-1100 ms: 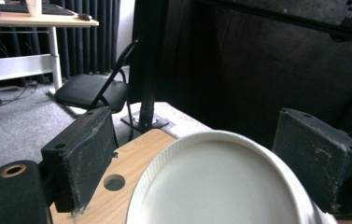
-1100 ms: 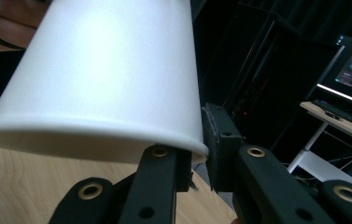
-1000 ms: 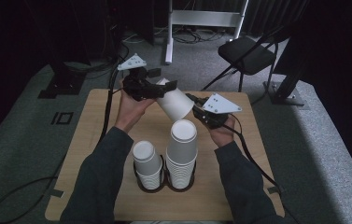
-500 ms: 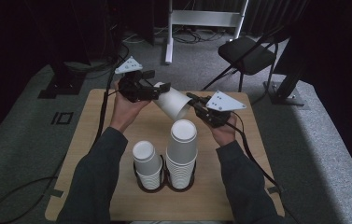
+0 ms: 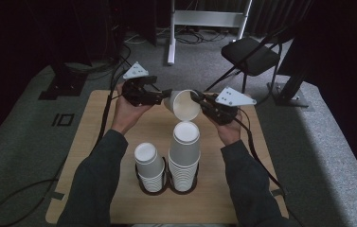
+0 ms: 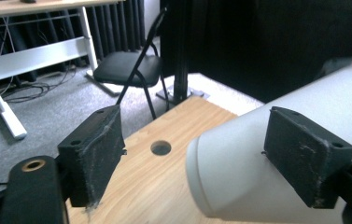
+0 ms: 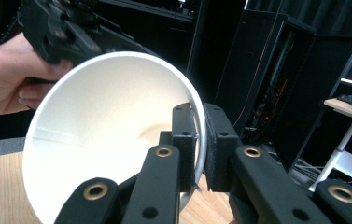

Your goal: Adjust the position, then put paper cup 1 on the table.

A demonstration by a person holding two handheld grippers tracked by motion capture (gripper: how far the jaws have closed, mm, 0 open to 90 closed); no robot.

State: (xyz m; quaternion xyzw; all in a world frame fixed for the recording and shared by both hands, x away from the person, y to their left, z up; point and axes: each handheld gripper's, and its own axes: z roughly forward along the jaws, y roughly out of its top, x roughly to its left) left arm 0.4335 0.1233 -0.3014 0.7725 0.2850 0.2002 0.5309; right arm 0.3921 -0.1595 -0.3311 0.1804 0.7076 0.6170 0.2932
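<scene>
A white paper cup (image 5: 184, 105) hangs on its side above the wooden table (image 5: 95, 137), its mouth turned toward the person. My right gripper (image 5: 196, 98) is shut on the cup's rim; in the right gripper view the jaws (image 7: 200, 140) pinch the thin wall of the cup (image 7: 103, 121), one pad inside and one outside. My left gripper (image 5: 164, 97) reaches the cup's base from the left. Its jaws have just been closing, with the cup (image 6: 257, 154) between them. In the left gripper view one pad (image 6: 304, 158) lies against the cup's side and the other pad (image 6: 94, 149) stands clear of it.
Two stacks of white cups stand in black ring holders near the front edge: a short stack (image 5: 150, 163) and a taller stack (image 5: 184, 151) right under the held cup. A black folding chair (image 5: 251, 52) and a white desk frame (image 5: 204, 19) stand beyond the table.
The cup has tipped so its mouth faces the person more. The left gripper's jaws have narrowed around the cup's base. Both hands stay about where they were.
</scene>
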